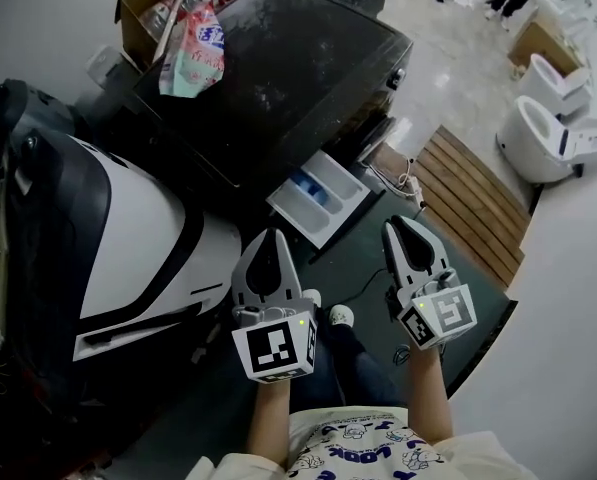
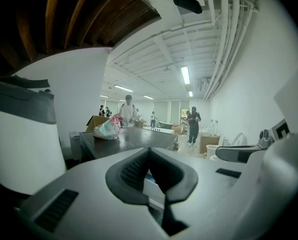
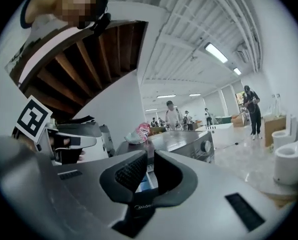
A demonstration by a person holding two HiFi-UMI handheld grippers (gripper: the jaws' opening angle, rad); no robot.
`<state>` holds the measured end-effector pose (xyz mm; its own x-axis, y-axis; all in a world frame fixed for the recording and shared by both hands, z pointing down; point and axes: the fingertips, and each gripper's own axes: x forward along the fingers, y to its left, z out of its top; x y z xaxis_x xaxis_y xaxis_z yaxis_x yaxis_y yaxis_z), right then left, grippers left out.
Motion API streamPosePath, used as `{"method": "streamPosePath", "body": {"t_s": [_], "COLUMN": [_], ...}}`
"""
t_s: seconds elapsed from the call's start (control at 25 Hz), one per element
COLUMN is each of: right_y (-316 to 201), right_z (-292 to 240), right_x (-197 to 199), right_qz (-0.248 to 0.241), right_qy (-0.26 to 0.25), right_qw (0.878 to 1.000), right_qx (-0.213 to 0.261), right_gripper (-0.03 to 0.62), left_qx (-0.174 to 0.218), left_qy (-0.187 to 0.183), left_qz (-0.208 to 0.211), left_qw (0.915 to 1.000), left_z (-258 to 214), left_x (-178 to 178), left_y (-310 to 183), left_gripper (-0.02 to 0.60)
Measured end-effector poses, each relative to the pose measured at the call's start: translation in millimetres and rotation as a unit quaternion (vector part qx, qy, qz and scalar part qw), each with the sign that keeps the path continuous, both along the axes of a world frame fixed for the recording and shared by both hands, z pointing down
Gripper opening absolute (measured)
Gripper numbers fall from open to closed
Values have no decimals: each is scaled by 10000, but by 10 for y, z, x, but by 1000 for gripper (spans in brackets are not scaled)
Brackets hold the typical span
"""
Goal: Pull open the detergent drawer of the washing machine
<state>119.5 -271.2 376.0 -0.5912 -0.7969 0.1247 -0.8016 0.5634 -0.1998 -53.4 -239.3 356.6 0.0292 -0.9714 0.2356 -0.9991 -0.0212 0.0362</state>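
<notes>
Drawer (image 1: 318, 196) stood pulled out of washer (image 1: 278, 78) front — left gripper (image 1: 271, 236) jaws together, right gripper (image 1: 398, 223) a slit apart (both empty, clear of the drawer).

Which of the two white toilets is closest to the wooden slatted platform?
The lower toilet in the head view, just off the wooden slatted platform. The other toilet stands farther back, beside a cardboard box.
</notes>
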Motion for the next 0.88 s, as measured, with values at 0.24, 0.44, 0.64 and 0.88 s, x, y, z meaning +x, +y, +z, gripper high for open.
{"method": "streamPosePath", "body": {"t_s": [0.24, 0.44, 0.64, 0.88], "right_y": [29, 129, 174, 208], "right_z": [-451, -538, -693, -802], "right_x": [-8, -29, -64, -54], "right_qz": [189, 78, 77, 105], "right_qy": [593, 627, 585, 449], "right_qw": [9978, 9972, 9968, 9973], "right_qx": [207, 403, 543, 578], "right_gripper": [31, 15, 14, 14], "left_qx": [192, 274, 392, 477], "left_qy": [13, 8, -23, 2], "left_qz": [9, 16, 69, 41], "left_qw": [9998, 9996, 9992, 9989], "left_z": [-301, -502, -647, -745], "left_x": [45, 81, 118, 134], "left_y": [49, 132, 181, 229], "left_gripper": [15, 15, 15, 15]}}
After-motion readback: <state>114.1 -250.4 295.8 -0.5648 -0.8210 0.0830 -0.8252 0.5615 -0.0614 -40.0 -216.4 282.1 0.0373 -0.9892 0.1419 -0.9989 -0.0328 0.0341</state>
